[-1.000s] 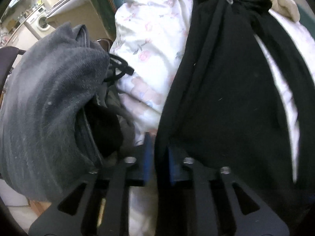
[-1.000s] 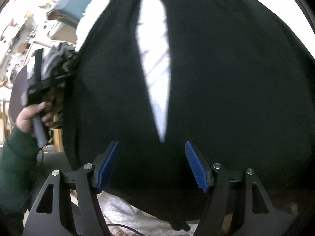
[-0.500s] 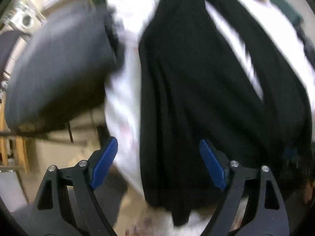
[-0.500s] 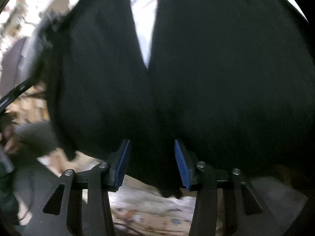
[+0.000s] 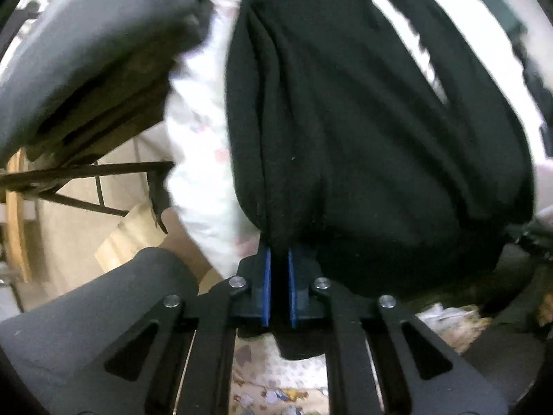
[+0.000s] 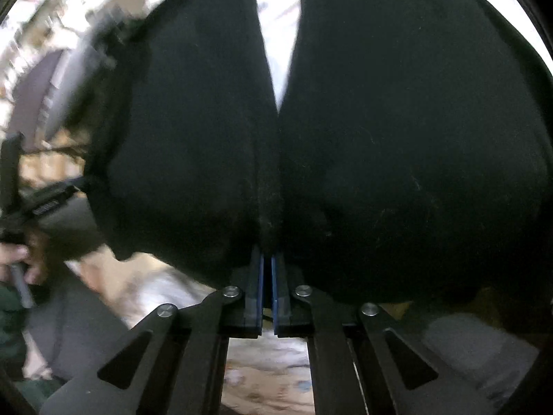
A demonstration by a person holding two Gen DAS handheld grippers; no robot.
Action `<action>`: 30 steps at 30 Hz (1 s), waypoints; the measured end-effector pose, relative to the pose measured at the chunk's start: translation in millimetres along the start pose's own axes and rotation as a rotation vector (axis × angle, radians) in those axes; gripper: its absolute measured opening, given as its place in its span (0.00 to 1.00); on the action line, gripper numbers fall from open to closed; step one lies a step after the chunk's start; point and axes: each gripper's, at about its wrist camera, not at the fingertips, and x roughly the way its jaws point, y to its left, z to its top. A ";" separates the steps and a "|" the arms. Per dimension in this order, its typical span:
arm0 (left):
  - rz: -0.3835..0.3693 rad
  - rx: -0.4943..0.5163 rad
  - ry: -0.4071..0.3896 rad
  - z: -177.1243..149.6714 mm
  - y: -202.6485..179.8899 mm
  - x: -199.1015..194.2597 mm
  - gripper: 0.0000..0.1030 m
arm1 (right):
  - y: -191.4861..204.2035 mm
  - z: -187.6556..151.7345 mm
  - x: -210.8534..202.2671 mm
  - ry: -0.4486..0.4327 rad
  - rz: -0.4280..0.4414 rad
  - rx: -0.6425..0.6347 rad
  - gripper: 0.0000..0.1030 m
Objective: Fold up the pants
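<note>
Both sets of jaws have just snapped closed on the black pants [image 5: 363, 131], where a moment earlier they stood wide apart over the cloth. The left gripper [image 5: 276, 269] now pinches the hem edge of one leg, with dark fabric caught between its blue pads; the right gripper [image 6: 266, 269] is clenched on a ridge of cloth just below the point where the two legs meet. That likely means the hem end is secured at two points and can be lifted and carried toward the waistband for the fold.

The pants lie spread on a bed with a pale floral sheet [image 5: 200, 131], which shows between the legs and beside the pants on the left. Beyond that sheet edge, a grey garment [image 5: 86, 45] is draped over a dark chair frame [image 5: 86, 173], near the pants. A hand and green sleeve [image 6: 13, 276] holding the other gripper appear left of the pants in the right view.
</note>
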 end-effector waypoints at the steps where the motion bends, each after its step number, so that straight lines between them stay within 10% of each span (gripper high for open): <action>1: 0.005 0.017 -0.026 -0.5 3.7 -16.6 0.05 | 0.7 -3.4 -8.4 -0.019 0.032 0.012 0.02; 8: 0.087 0.043 -0.013 13.9 42.8 -47.5 0.06 | 1.2 -12.8 -24.9 -0.027 0.101 0.002 0.02; 16: 0.263 0.176 0.198 10.9 16.7 12.7 0.16 | 15.2 -22.3 41.5 0.172 -0.131 -0.098 0.02; 21: 0.200 0.143 0.193 14.8 15.4 3.0 0.41 | -2.9 -18.3 40.7 0.190 -0.103 0.000 0.06; 27: 0.111 0.105 -0.057 44.7 -8.2 -27.3 0.53 | 2.4 -12.8 4.1 0.060 -0.125 0.027 0.10; 30: -0.053 0.155 -0.087 55.9 -36.8 -4.5 0.53 | 13.6 -0.9 -6.9 -0.039 -0.032 0.059 0.10</action>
